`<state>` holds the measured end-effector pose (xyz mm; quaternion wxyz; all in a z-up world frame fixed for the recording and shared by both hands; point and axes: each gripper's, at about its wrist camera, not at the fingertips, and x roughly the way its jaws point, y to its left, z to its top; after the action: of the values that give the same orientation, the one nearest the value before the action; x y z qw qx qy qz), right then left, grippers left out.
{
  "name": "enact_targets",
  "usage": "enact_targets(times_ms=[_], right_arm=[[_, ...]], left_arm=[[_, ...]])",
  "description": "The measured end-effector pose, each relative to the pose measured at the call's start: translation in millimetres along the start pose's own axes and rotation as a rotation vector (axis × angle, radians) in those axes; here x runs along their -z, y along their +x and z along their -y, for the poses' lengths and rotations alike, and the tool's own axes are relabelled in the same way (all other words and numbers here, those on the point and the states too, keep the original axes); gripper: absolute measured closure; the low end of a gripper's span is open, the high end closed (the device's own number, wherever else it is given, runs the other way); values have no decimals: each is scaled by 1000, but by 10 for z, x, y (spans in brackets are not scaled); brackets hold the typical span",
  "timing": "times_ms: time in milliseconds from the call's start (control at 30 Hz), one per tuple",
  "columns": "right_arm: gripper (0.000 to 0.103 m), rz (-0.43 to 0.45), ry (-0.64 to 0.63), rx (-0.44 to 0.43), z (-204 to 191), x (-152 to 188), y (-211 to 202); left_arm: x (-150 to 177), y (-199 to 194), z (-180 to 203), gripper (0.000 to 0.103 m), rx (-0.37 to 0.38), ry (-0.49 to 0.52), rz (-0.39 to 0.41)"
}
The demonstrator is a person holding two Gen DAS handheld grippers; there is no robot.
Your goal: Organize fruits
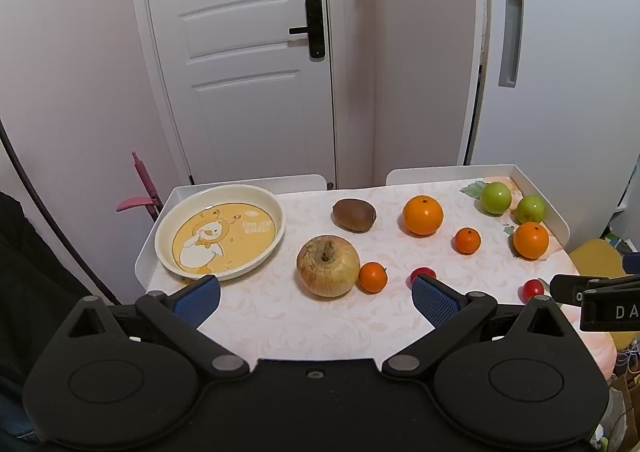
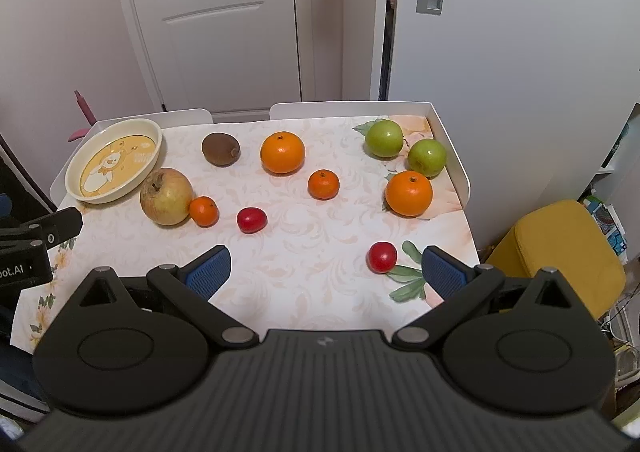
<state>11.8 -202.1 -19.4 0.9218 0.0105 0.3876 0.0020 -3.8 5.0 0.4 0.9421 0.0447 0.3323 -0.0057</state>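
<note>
Fruits: red one [image 2: 251, 219] fully seen only in right view | left gripper [image 1: 316, 298], right gripper [image 2: 326, 270] both spread, empty

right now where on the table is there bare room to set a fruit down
The near strip of tablecloth between the two open grippers, the left gripper and the right gripper, lies bare. The plate is empty. A smaller gap lies between the two red fruits. The far right corner is crowded: green apples and an orange.
</note>
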Motion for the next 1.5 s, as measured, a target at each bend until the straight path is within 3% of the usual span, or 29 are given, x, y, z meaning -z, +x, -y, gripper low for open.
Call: enact_targets(times_ms=[1500], right_arm=[[0,-1,20,8,60,0,-39]], left_arm=[[-17,-22,38,0,-4,-1,-5]])
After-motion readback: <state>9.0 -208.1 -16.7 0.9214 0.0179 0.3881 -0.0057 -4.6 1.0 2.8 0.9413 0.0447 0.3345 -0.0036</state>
